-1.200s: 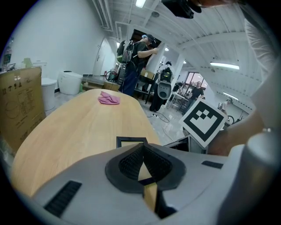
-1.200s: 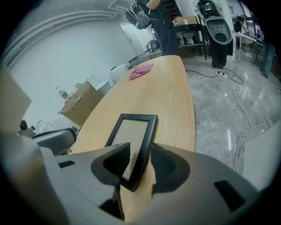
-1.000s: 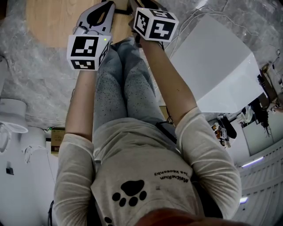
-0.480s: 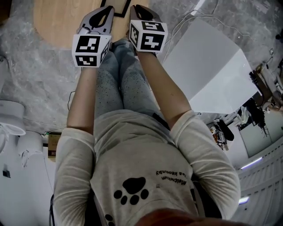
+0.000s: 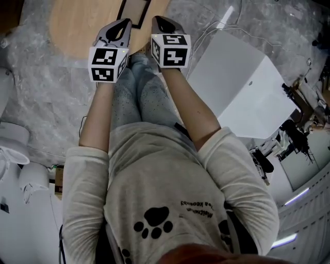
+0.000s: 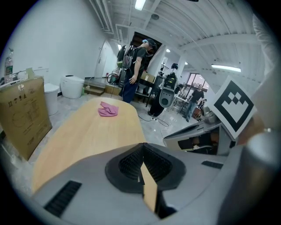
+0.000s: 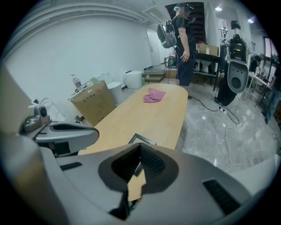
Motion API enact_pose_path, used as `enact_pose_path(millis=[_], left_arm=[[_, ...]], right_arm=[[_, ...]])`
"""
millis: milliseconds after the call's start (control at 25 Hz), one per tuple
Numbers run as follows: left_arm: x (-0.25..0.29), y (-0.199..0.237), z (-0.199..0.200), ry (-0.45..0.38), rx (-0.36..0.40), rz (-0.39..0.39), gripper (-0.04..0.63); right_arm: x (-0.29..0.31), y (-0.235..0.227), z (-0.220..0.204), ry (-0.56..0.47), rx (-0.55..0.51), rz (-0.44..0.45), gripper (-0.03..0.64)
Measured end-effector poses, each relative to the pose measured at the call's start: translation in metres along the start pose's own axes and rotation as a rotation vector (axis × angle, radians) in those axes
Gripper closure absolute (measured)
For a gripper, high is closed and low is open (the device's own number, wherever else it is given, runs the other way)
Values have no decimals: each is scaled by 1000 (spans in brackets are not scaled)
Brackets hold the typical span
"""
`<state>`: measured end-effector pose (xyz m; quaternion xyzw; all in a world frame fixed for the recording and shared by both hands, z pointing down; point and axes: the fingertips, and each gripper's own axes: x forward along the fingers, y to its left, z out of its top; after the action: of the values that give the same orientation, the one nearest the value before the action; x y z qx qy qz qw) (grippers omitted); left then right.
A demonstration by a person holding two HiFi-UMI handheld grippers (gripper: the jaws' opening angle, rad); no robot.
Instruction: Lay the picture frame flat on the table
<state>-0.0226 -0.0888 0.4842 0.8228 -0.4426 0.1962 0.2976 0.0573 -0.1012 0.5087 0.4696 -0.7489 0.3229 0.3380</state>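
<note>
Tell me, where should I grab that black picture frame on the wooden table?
Pinch the black rectangular picture frame by the thin rim of its near short edge, coming in from the near end of the light wooden table. It looks low, perhaps flat, near that end, so that rim is probably easiest to reach.

Bright, even indoor light from ceiling strip lights (image 6: 140,4); shadows soft and short; small glare spots on glossy floor (image 7: 206,121); both gripper views fisheye-bent, corners vignetted black; nearest foreground slightly soft; head view sharp.
</note>
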Motion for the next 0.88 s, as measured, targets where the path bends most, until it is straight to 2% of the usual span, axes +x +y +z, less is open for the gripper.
enact_pose_path(millis=[480, 680, 880], left_arm=[[-53, -40, 55, -73, -9, -3, 584], [-81, -55, 75, -121, -66, 20, 584], [-110, -61, 98, -176, -71, 38, 584]], right_arm=[[-82, 11, 35, -111, -16, 3, 606], [-122, 16, 52, -191, -9, 13, 606], [-160, 27, 79, -291, -5, 34, 606]])
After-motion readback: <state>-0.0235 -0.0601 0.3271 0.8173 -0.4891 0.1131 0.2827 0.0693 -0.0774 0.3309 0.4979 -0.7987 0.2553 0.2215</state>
